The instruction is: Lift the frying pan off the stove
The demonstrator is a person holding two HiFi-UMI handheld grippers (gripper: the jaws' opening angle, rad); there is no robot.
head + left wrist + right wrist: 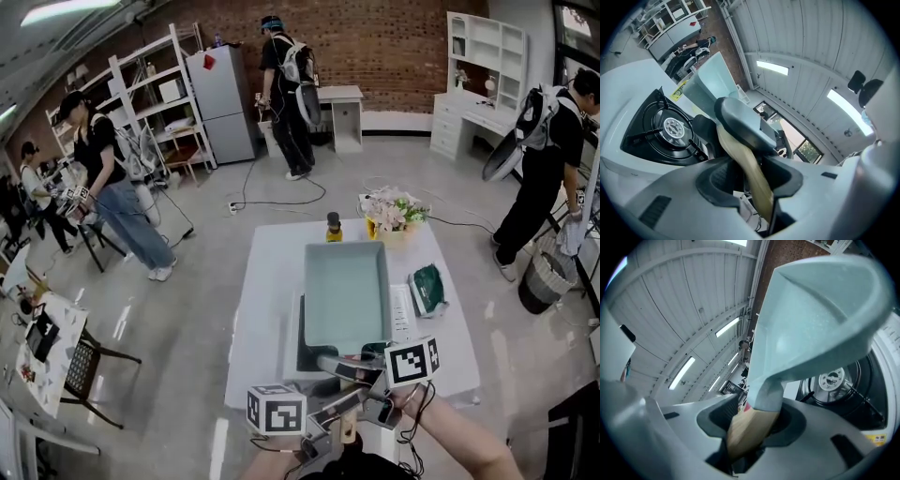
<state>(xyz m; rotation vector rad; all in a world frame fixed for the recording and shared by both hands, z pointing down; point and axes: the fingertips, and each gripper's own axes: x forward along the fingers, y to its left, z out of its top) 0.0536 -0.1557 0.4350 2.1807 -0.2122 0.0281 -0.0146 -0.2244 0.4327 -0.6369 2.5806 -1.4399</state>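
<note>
A pale teal rectangular frying pan [345, 291] hangs tilted above the black stove [312, 354] on the white table [267, 281]. Its wooden handle [751, 174] runs back toward me. My left gripper [330, 412] is shut on the handle's near end, and my right gripper [368, 372] is shut on it closer to the pan. In the left gripper view the pan [716, 89] is off the burner [672, 127], and my left gripper [751, 182] clamps the wood. In the right gripper view the pan [820, 310] fills the top, the burner [833, 378] lies below it, and my right gripper [750, 426] holds the handle [744, 431].
At the table's far edge stand a dark bottle [333, 226] and a bunch of flowers [394, 208]. A green packet [429, 289] and a paper sheet [401, 314] lie to the right of the stove. Several people stand around the room, with shelves, a fridge and a chair [89, 366] on the left.
</note>
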